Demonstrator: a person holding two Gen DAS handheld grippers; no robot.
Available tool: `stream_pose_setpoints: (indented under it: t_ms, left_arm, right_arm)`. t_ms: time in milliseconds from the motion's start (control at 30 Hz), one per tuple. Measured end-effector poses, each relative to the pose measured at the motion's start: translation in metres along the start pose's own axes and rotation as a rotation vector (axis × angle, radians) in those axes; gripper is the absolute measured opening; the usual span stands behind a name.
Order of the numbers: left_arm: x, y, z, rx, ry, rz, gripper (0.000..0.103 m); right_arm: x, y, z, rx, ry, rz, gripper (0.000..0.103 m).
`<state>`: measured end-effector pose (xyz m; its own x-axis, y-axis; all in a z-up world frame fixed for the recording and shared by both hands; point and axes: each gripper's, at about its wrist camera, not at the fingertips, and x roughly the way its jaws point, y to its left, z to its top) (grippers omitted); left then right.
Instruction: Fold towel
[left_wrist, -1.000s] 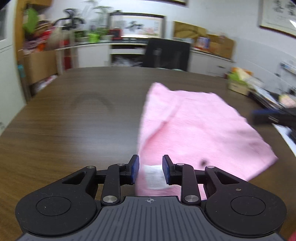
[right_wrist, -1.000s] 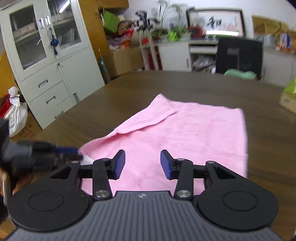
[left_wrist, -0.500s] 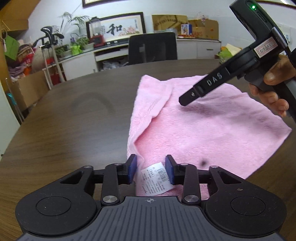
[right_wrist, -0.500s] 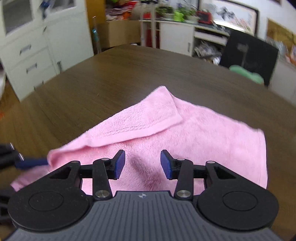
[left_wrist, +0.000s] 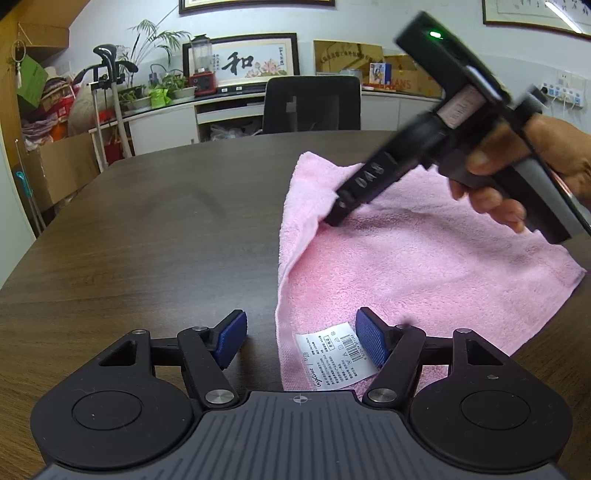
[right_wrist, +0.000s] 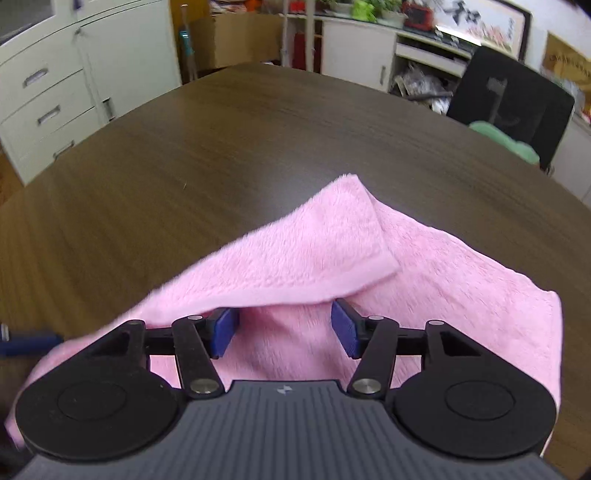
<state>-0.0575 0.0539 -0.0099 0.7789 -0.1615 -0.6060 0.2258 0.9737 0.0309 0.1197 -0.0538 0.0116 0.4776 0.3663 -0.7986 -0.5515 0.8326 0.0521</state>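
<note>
A pink towel (left_wrist: 424, 266) lies on the dark wooden table (left_wrist: 147, 240), its left edge folded over; a white care label (left_wrist: 332, 354) sits at its near corner. My left gripper (left_wrist: 301, 341) is open, its jaws wide on either side of that corner and label. My right gripper (right_wrist: 282, 330) is open and low over the towel (right_wrist: 314, 251), its fingertips right at the turned-over flap. In the left wrist view the right gripper (left_wrist: 338, 216) reaches in from the right, hand-held, its tip at the folded left edge.
A black office chair (left_wrist: 312, 103) stands at the table's far side. White cabinets and shelves with plants (left_wrist: 162, 92) line the back wall. A drawer cabinet (right_wrist: 44, 99) stands to the left of the table. The table's left half (right_wrist: 184, 166) is bare wood.
My left gripper's jaws have opened wider around the labelled corner. My right gripper has moved forward and down to the folded flap on the towel's left edge.
</note>
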Motion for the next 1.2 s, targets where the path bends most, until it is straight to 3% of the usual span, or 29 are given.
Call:
stream_pose_setpoints:
  t_ms: [67,267,367,467,633,867,1033,1200]
  left_arm:
    - [0.0,0.001,0.0,-0.004,0.001,-0.003,0.068]
    - [0.0,0.006,-0.002,-0.029,0.009,-0.001,0.075]
    - [0.0,0.008,-0.002,-0.033,0.01,0.003,0.075]
    - [-0.002,0.008,-0.002,-0.03,0.01,0.005,0.076]
    - [-0.004,0.008,-0.003,-0.038,0.005,0.018,0.076]
    - [-0.025,0.02,0.004,-0.101,-0.05,0.05,0.074]
    - [-0.046,0.025,0.006,-0.115,-0.062,0.104,0.074]
    - [-0.058,0.019,-0.005,-0.12,-0.034,0.096,0.076]
  right_arm:
    - [0.005,0.002,0.016,0.024,0.005,0.019,0.059]
    - [0.022,0.011,0.063,0.1,-0.009,0.193,0.062]
    - [0.007,0.004,0.066,0.159,-0.069,0.259,0.062]
    - [-0.021,-0.01,0.051,0.18,-0.133,0.267,0.062]
    - [-0.08,-0.044,-0.01,0.188,-0.225,0.186,0.065]
    - [-0.151,-0.089,-0.129,0.266,-0.329,0.065,0.076]
    - [-0.173,-0.113,-0.208,0.331,-0.367,-0.051,0.079]
    - [-0.173,-0.129,-0.265,0.396,-0.347,-0.045,0.079]
